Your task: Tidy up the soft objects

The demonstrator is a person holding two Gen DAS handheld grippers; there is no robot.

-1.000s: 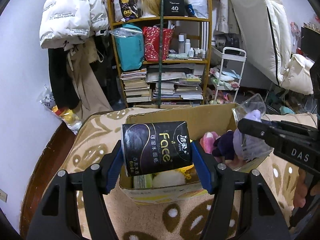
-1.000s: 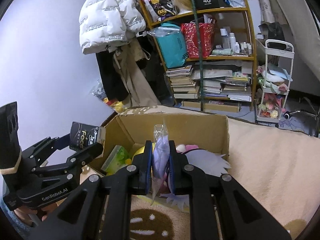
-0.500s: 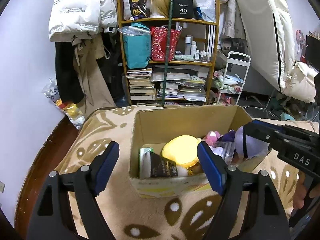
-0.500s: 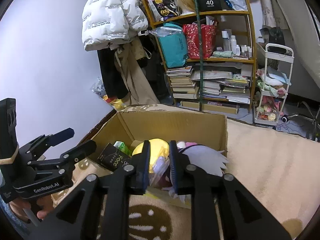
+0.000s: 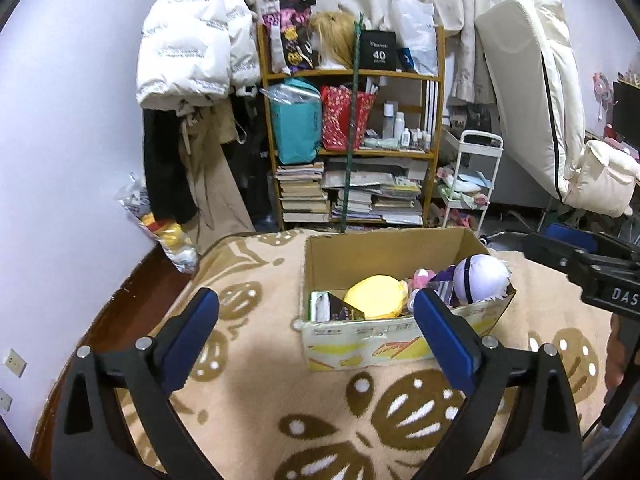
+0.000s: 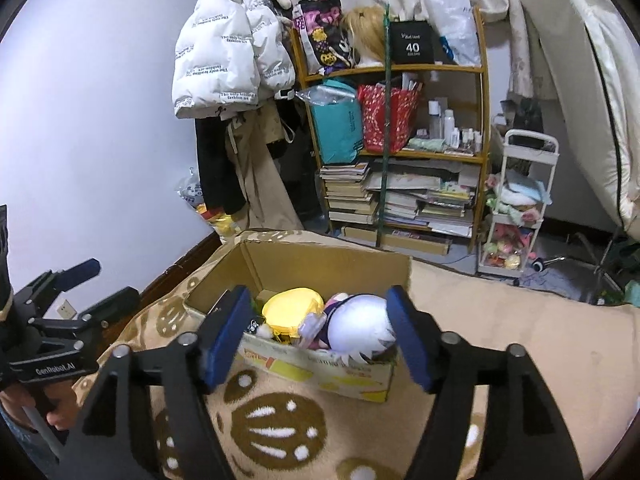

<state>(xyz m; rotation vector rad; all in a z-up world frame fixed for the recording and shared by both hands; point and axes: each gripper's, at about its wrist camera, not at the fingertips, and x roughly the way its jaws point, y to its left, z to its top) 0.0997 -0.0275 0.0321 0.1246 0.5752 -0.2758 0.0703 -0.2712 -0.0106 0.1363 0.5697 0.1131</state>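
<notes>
An open cardboard box (image 5: 384,344) (image 6: 280,268) sits on a beige patterned blanket (image 5: 280,400). Inside lie a black tissue pack (image 5: 344,312), a yellow plush (image 5: 376,296) (image 6: 292,308), a pink toy (image 5: 420,278) and a white-haired plush doll (image 5: 482,276) (image 6: 360,328). My left gripper (image 5: 316,328) is open and empty, held back from the box's near left side. My right gripper (image 6: 318,330) is open and empty, just in front of the doll; it also shows at the right edge of the left wrist view (image 5: 576,256).
A wooden shelf (image 5: 352,152) packed with books, bags and bottles stands behind the bed. A white jacket (image 5: 192,48) hangs at left. A small white cart (image 5: 468,184) stands at right. The blanket's left edge drops to a wooden bed frame (image 5: 120,300).
My left gripper let go of the black tissue pack into the box and pulled back. My right gripper opened, dropped the bagged doll into the box and withdrew.
</notes>
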